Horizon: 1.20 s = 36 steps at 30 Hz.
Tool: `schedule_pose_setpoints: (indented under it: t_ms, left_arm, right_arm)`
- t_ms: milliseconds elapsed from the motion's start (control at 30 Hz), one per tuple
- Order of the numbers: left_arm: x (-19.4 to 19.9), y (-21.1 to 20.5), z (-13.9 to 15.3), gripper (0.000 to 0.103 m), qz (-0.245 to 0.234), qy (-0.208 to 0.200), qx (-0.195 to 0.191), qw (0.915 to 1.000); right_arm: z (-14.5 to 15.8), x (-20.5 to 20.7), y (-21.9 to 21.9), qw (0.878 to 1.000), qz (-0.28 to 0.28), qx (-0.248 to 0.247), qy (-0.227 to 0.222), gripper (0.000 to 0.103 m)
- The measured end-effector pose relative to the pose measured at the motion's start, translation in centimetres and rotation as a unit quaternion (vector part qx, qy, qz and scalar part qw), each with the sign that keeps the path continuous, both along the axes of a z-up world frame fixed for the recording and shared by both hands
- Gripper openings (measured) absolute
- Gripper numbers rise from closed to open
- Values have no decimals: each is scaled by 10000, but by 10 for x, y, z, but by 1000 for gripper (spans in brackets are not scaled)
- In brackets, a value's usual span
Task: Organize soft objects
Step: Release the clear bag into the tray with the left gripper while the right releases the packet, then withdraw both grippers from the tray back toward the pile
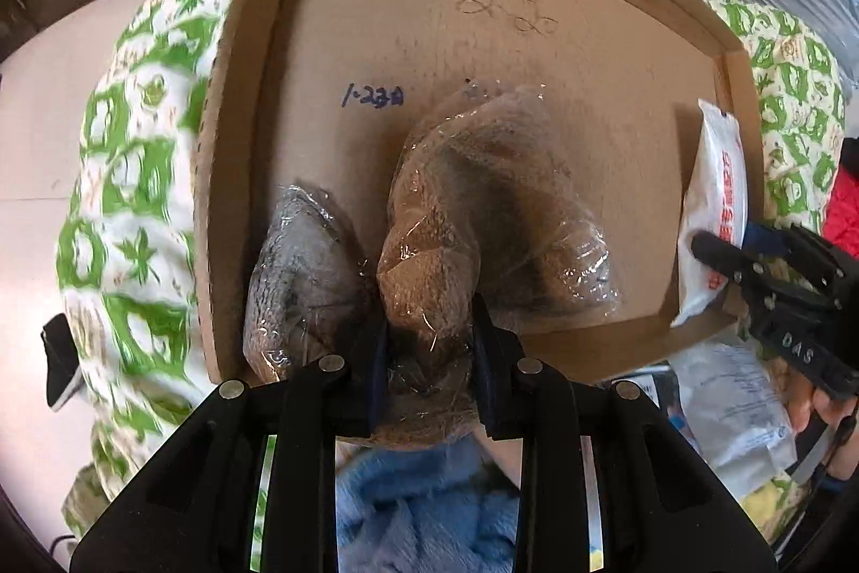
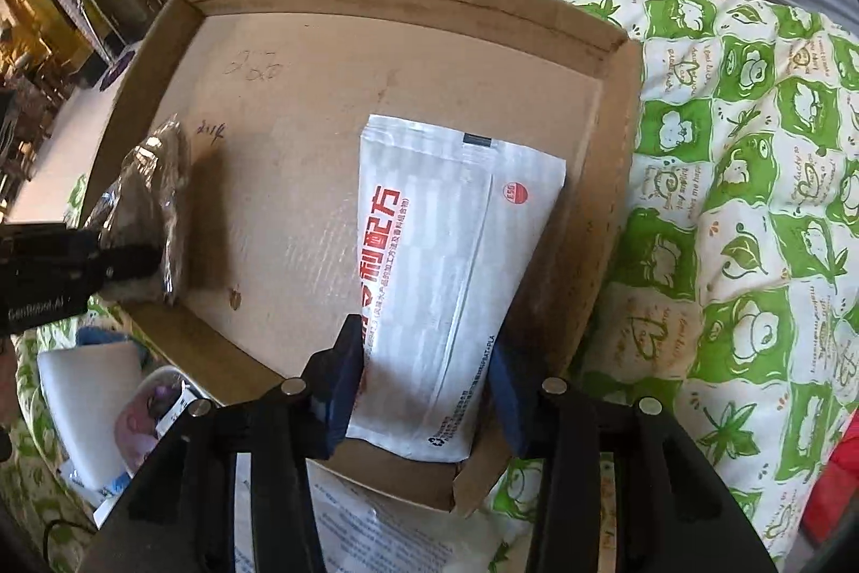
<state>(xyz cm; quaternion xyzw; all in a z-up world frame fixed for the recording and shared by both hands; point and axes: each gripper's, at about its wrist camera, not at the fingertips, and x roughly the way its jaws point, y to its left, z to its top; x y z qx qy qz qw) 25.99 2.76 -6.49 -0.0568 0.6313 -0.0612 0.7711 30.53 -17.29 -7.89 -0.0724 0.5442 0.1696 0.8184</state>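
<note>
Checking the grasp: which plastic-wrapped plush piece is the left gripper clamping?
The brown plush, between the left gripper fingers; the grey plush lies free beside it.

We see warm daylight; glare glints off the plastic-wrapped plush toy (image 1: 483, 208), the quilt (image 1: 134, 175) smears with motion blur, and fisheye edges darken.

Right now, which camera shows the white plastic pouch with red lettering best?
The right wrist view: the white plastic pouch with red lettering fills the centre, between the right gripper fingers. The left wrist view shows only its edge at the box's side.
</note>
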Motion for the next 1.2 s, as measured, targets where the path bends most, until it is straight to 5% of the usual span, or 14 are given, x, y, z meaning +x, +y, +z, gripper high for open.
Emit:
schedule_pose_setpoints:
  t_ms: [333, 433, 500, 567, 767, 1033, 1200]
  left_arm:
    - [33, -14, 17, 28, 97, -705, -151, 9973]
    - [39, -12, 23, 38, 167, -918, -275, 9953]
    - [48, -14, 26, 58, 159, -980, -278, 9947]
    - [49, -17, 25, 64, 78, -994, -263, 9947]
    - [38, -18, 33, 67, -129, -1211, 63, 9925]
    - [22, -2, 69, 67, -40, -1738, -202, 9846]
    - [24, -2, 59, 67, 38, -1479, 17, 9890]
  right_arm:
    - [4, 19, 1, 9989, -393, 202, -186, 45]
    - [8, 21, 5, 9986, -394, 232, -257, 45]
    - [11, 22, 5, 9983, -426, 268, -301, 48]
    - [15, 22, 5, 9976, -488, 351, -337, 70]
    - [35, 14, -8, 9964, -536, 471, -456, 76]
    - [72, -29, -18, 9925, -660, 759, -690, 77]
    - [79, -44, -18, 9928, -579, 713, -762, 77]
